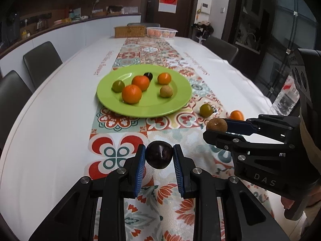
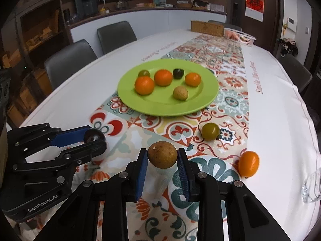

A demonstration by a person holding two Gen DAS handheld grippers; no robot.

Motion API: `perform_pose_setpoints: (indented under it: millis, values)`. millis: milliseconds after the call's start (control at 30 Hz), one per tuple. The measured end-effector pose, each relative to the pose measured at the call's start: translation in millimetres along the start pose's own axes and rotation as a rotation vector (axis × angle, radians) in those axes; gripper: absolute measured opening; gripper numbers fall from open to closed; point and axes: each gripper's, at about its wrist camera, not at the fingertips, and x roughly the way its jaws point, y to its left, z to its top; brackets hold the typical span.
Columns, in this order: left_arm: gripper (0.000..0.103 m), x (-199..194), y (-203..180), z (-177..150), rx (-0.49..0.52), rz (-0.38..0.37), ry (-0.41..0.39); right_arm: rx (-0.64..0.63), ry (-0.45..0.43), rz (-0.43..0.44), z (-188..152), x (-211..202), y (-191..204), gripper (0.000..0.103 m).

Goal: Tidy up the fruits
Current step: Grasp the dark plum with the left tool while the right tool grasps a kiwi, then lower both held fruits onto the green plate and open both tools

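Note:
My left gripper [image 1: 159, 155] is shut on a dark purple plum [image 1: 159, 154], held above the patterned runner in front of the green plate [image 1: 180, 98]. My right gripper [image 2: 162, 156] is shut on a brown round fruit [image 2: 162, 154], to the right of the left one. The plate [image 2: 208, 96] holds three oranges, a green fruit, a dark plum and a tan fruit. A green fruit [image 2: 210, 131] and an orange [image 2: 248, 163] lie loose on the runner right of the plate. In the left wrist view the right gripper [image 1: 217, 128] holds its brown fruit [image 1: 216, 125].
A white basket [image 1: 161, 32] and a woven box [image 1: 130, 31] stand at the table's far end. Grey chairs line the left side [image 2: 70, 60]. A clear plastic item [image 2: 313, 186] lies at the right table edge.

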Motion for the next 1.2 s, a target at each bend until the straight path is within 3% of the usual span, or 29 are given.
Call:
perform_pose_setpoints:
  millis: [633, 1200]
  values:
    - [0.027, -55.9, -5.1, 37.8, 0.039, 0.002, -0.165, -0.002, -0.16, 0.001, 31.8, -59.9, 9.2, 0.031]
    - [0.027, -33.8, 17.7, 88.5, 0.087, 0.027, -0.199, -0.011, -0.206, -0.019, 84.9, -43.6, 3.2, 0.031]
